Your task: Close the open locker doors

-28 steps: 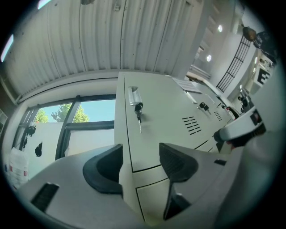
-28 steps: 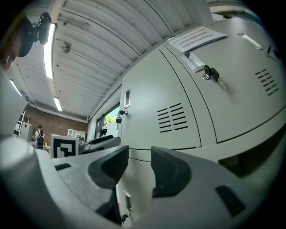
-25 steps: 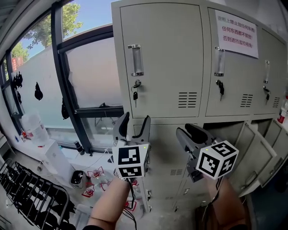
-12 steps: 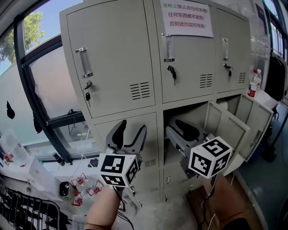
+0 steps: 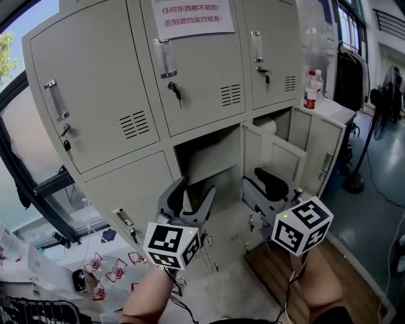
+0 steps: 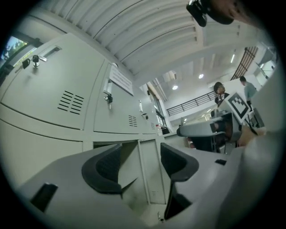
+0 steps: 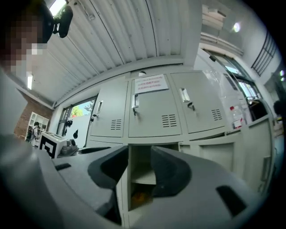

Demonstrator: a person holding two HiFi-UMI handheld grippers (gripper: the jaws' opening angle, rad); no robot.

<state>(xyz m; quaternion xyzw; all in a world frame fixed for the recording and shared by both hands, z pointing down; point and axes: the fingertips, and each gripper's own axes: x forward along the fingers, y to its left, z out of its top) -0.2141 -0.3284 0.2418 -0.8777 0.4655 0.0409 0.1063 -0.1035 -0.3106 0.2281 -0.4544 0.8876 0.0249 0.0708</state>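
My left hand-held gripper point(image 5: 193, 192) has its jaws apart and holds nothing. My right hand-held gripper point(image 5: 258, 180) is spread the same way and is also empty. Both sit low in front of the lockers point(image 5: 101, 95), below the sign point(image 5: 192, 15). Straight below the sign is an open compartment point(image 5: 205, 155), with its door point(image 5: 273, 154) swung out, down and right of the sign. Further right of the sign a second door point(image 5: 324, 152) stands open, with bottles point(image 5: 310, 92) just above it.
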